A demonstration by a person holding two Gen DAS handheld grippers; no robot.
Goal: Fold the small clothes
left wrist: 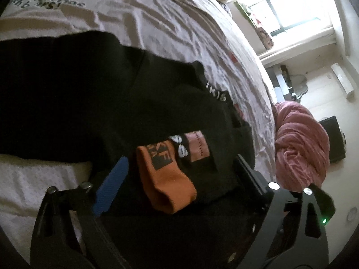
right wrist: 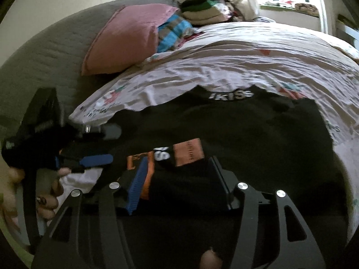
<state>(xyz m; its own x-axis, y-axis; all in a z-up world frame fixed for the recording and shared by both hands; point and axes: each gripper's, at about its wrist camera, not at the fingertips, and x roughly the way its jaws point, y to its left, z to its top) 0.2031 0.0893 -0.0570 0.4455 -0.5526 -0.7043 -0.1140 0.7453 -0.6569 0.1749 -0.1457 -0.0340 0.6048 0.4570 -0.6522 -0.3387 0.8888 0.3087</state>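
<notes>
Working low in both frames, we have a black garment [left wrist: 89,94] spread on the bed [left wrist: 170,27], both grippers spread over its near hem. Left gripper [left wrist: 179,170] straddles an orange patch [left wrist: 166,177]; right gripper [right wrist: 179,174] pinches nothing. Next we likely must pinch the hem. White lettering [right wrist: 231,95] reads roughly "IKIS".

Support: bed [right wrist: 224,62], covered by wrinkled pale printed sheet [left wrist: 157,22] | On sheet: black garment [right wrist: 246,130] spread flat, white lettering at far edge, orange patches near front | Head end: pink pillow [right wrist: 125,38], striped blue cloth [right wrist: 172,33], stack of folded clothes [right wrist: 202,9]
</notes>
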